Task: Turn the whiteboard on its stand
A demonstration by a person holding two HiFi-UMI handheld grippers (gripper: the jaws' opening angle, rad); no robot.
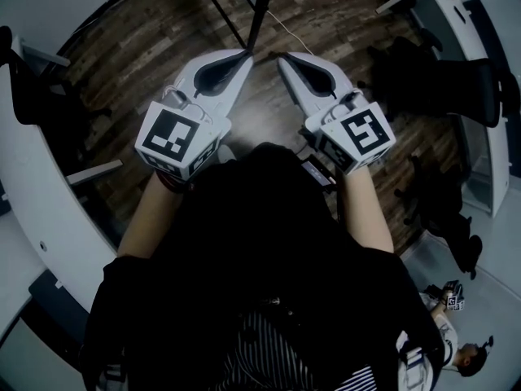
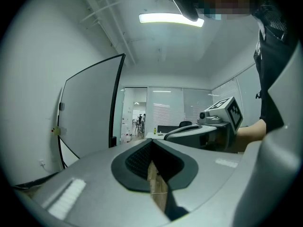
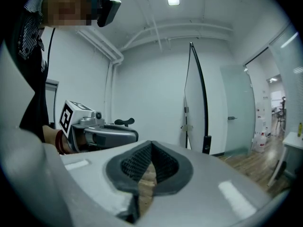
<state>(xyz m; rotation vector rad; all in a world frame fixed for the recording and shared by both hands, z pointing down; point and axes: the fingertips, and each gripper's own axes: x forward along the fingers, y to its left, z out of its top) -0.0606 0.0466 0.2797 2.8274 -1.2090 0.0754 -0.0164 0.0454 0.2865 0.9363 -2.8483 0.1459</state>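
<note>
Both claws are closed on nothing. The left gripper point(image 1: 247, 54) and right gripper point(image 1: 283, 58) are held side by side, tips toward the black stand point(image 1: 262, 6) on the wood floor point(image 1: 163, 47). The whiteboard point(image 2: 90, 112) stands ahead, apart from both; the right gripper view shows it edge-on. A white desk point(image 1: 32, 186) curves along the left, and black chairs point(image 1: 456, 88) crowd the right.

The head view is dim and bluish, with strong fisheye bending and black corners. Both gripper views are brighter. A ceiling strip lamp point(image 2: 170, 19) glares white at upper frame, and the rims are vignetted.
</note>
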